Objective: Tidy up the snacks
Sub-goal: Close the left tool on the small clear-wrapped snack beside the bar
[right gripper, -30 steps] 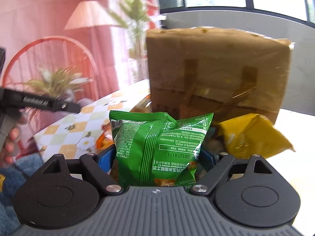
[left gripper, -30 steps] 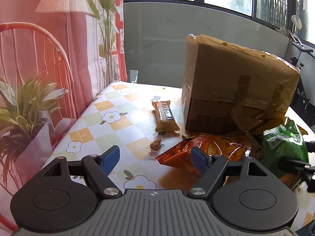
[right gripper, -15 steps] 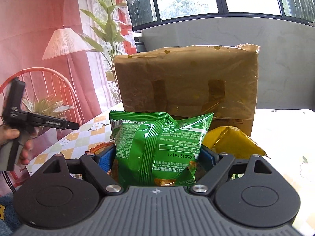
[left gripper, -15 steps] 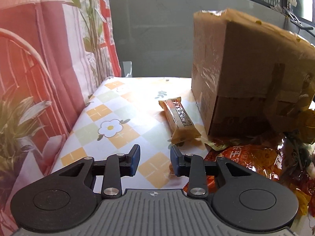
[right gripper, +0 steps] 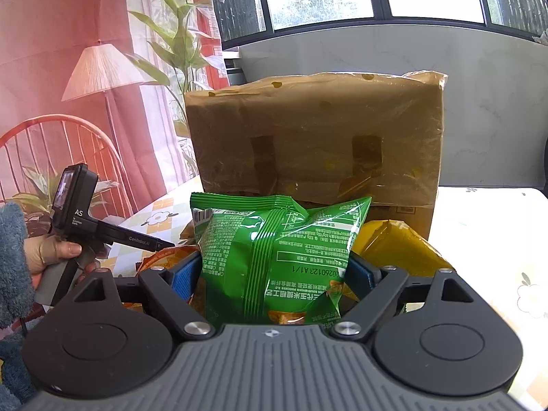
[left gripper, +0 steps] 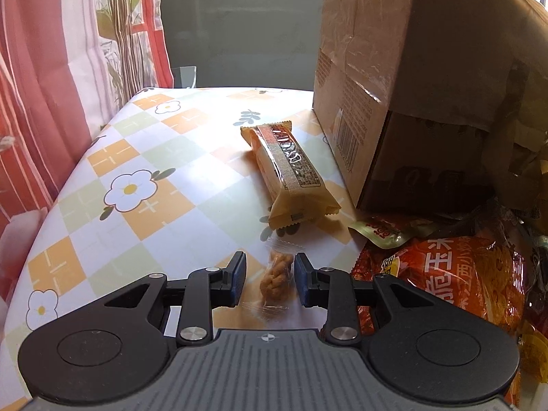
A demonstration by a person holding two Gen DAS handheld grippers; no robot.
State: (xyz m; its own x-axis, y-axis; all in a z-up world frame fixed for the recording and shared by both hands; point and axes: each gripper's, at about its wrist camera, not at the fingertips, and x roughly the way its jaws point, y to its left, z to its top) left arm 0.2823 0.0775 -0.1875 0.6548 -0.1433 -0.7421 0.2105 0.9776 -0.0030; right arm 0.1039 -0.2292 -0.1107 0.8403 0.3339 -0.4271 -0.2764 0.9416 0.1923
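Left gripper is dropping over twist snack, jaws narrowing, not yet pinching. Right gripper is clamping green bag. Bar, orange bag remaining unsorted beside box.

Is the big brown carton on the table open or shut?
Shut, as far as visible: the carton has tape strips over its front and film wrapped around it. Its far side is hidden.

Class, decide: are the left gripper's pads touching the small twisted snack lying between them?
Apart. The left wrist view shows tablecloth between each pad of the left gripper and the twisted snack.
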